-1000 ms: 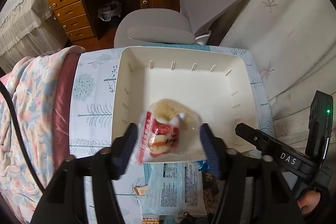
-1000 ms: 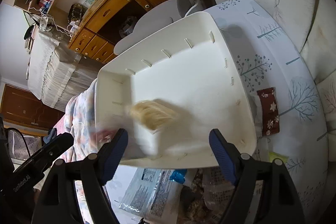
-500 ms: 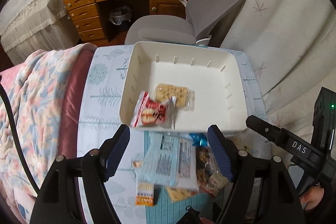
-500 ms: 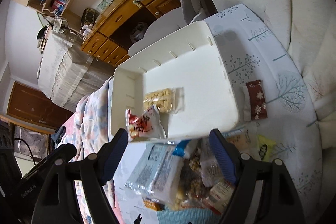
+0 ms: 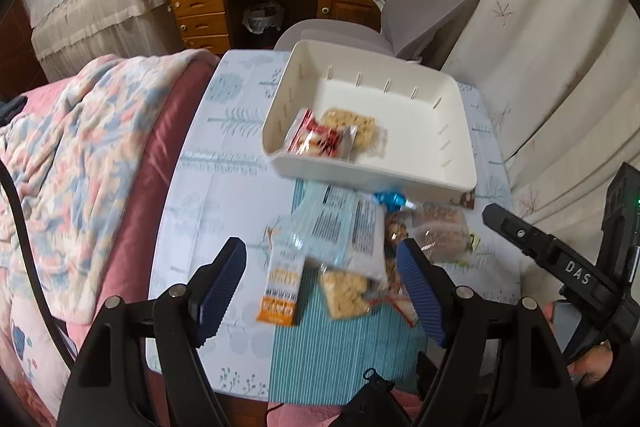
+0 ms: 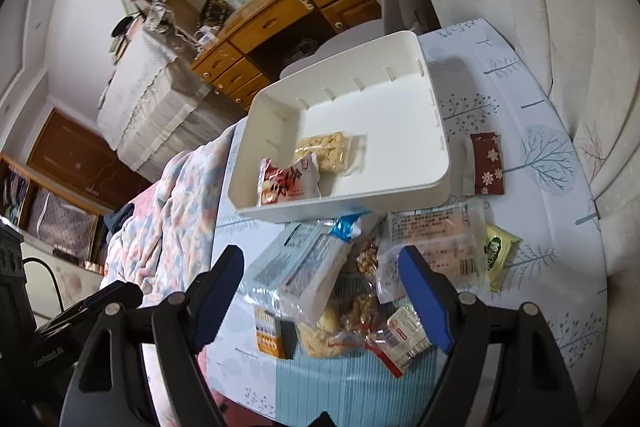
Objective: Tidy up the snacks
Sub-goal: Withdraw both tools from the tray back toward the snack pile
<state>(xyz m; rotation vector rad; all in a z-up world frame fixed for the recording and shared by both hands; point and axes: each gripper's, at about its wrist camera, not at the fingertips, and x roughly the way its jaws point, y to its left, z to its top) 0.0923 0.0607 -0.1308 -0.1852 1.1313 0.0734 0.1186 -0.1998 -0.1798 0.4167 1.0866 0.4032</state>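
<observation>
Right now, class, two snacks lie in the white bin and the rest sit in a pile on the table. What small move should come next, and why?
Probably lower the left gripper, open and empty, onto the orange snack bar lying between its fingers. It sits at the pile's edge, mostly uncovered, while the white bin has plenty of bare floor beside the red packet and cracker pack.

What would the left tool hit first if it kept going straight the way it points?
Probably the snack pile on the table: the open left tool points down at the pale blue packet lying on top. Depth is hard to judge, so the orange bar beside it is possible.
</observation>
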